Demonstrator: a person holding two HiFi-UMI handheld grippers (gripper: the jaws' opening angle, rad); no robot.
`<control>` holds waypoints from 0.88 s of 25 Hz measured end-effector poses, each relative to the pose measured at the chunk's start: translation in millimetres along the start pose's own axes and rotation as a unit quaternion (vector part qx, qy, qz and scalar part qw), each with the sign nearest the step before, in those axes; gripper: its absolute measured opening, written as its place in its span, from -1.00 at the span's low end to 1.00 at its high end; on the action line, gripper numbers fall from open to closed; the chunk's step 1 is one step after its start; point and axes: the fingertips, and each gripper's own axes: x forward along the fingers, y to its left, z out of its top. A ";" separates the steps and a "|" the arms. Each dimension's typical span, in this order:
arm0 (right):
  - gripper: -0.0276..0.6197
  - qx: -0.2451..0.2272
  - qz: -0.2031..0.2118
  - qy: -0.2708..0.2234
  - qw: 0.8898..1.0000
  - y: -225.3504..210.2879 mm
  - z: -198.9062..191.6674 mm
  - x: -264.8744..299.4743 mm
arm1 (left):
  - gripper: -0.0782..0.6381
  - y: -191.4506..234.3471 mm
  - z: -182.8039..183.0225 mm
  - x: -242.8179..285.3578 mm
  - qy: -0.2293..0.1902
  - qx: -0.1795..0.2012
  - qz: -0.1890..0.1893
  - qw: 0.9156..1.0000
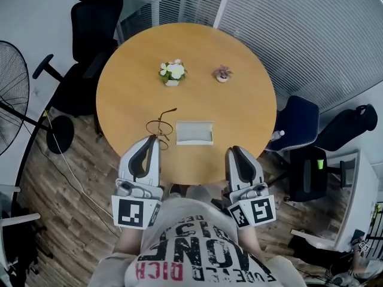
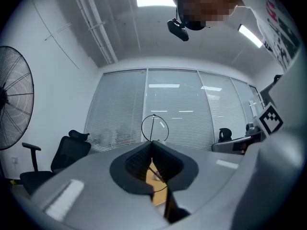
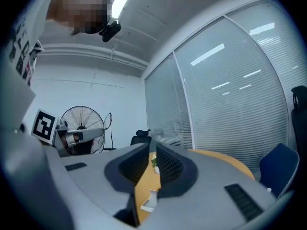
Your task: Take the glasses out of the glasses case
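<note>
A round wooden table (image 1: 119, 94) carries a pale glasses case (image 1: 194, 133), a white-flowered pot (image 1: 172, 72) and a smaller pink-flowered pot (image 1: 222, 74).

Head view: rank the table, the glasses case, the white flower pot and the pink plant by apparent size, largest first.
1. table
2. glasses case and white flower pot: too alike to rank
3. pink plant

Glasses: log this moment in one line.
left gripper: shut on glasses | right gripper: open, empty | glasses case: on table
</note>
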 end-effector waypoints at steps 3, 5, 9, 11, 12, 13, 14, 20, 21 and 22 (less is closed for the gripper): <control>-0.74 0.000 -0.003 0.000 1.000 0.6 1.3 -4.2 | -0.73 -1.3 1.3 -5.9 -0.002 -0.002 0.001 1.000; -0.74 0.001 -0.004 0.000 1.000 0.9 0.1 -6.2 | -0.73 -1.6 1.4 -9.2 -0.003 -0.003 0.005 1.000; -0.74 0.001 -0.002 0.002 1.000 0.3 -2.2 -8.4 | -0.73 -2.4 1.4 -16.0 -0.003 -0.004 0.016 1.000; -0.74 0.002 -0.001 0.002 1.000 -3.0 -1.8 -8.6 | -0.73 -4.9 -2.4 -18.5 0.008 -0.011 0.021 1.000; -0.74 0.001 -0.001 0.003 1.000 -5.1 -1.3 -8.6 | -0.73 -6.0 -3.6 -19.2 0.012 -0.014 0.023 1.000; -0.74 0.001 -0.002 0.005 1.000 -7.3 -0.6 -8.7 | -0.73 -6.6 -2.9 -19.1 0.010 -0.014 0.025 1.000; -0.74 -0.001 -0.002 0.007 1.000 -9.7 0.5 -9.1 | -0.73 -7.3 -1.5 -18.5 0.007 -0.013 0.026 1.000; -0.74 -0.004 -0.004 0.011 1.000 -23.2 5.7 -13.2 | -0.73 -17.7 -0.9 -11.2 0.009 -0.008 0.024 1.000; -0.74 -0.004 -0.004 0.011 1.000 -25.4 5.2 -14.1 | -0.73 -19.6 -1.2 -10.0 0.008 -0.009 0.024 1.000; -0.74 -0.004 -0.004 0.012 1.000 -27.2 4.4 -15.0 | -0.73 -21.3 -0.9 -9.1 0.006 -0.008 0.025 1.000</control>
